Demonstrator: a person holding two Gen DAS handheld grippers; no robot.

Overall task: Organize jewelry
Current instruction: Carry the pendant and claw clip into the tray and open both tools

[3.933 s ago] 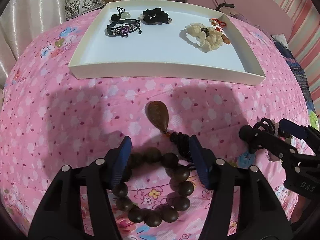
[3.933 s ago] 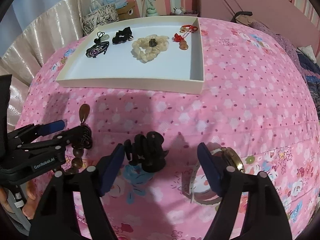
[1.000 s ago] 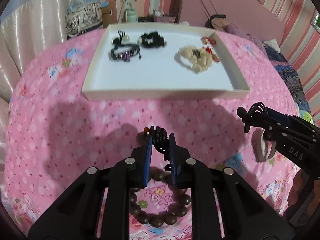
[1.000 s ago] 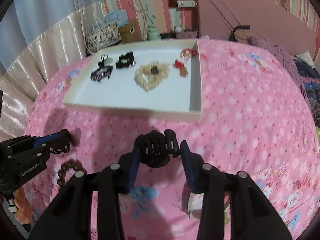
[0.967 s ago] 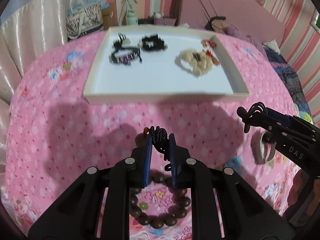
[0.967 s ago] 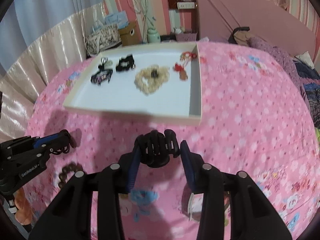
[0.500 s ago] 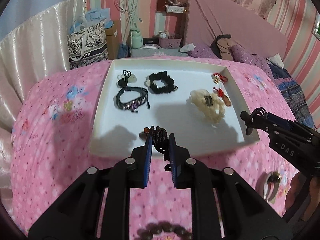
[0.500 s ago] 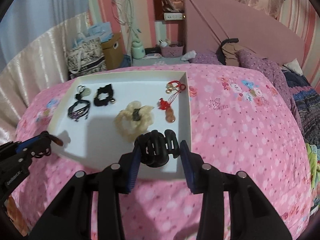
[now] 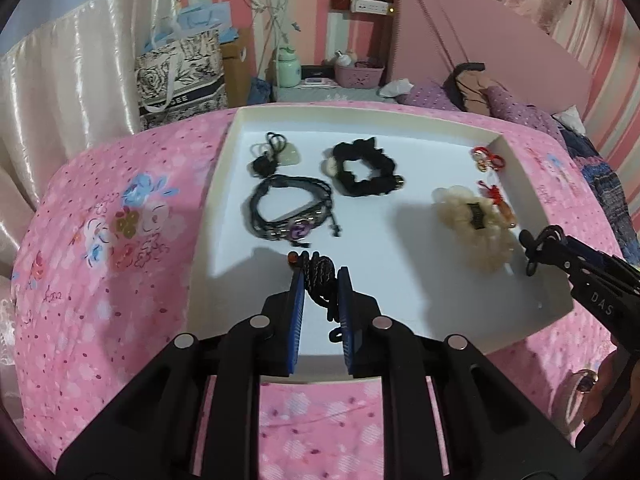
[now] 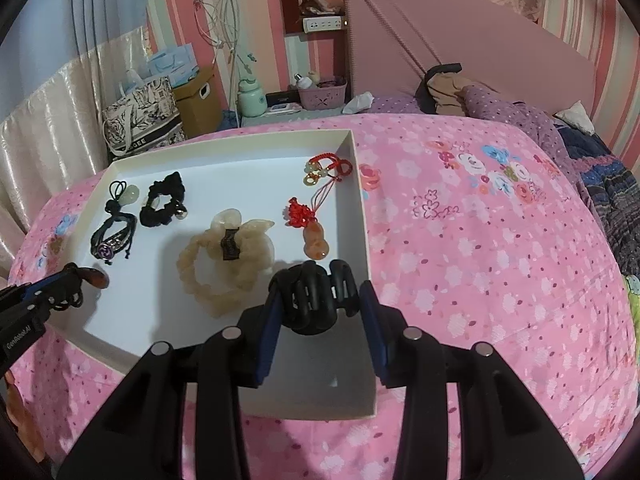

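A white tray (image 9: 208,216) lies on the pink floral bedspread. My left gripper (image 9: 320,276) is shut on the black knotted cord (image 9: 319,276) of the wooden bead bracelet and holds it above the tray's near left part; the beads hang below, hidden. Its brown pendant (image 10: 98,278) shows in the right wrist view. My right gripper (image 10: 320,300) is shut on a black claw hair clip (image 10: 316,300) above the tray's (image 10: 366,240) near right part.
In the tray lie a black cord bracelet (image 9: 288,212), a jade pendant (image 9: 276,156), a black scrunchie (image 9: 364,168), a cream bead bracelet (image 9: 476,228) and red knot charms (image 10: 312,224). A watch (image 9: 584,384) lies on the bedspread at right. Bags and shelves stand behind the bed.
Both grippers closed on their items, lifted them off the bedspread and carried them forward. They now hang over the tray.
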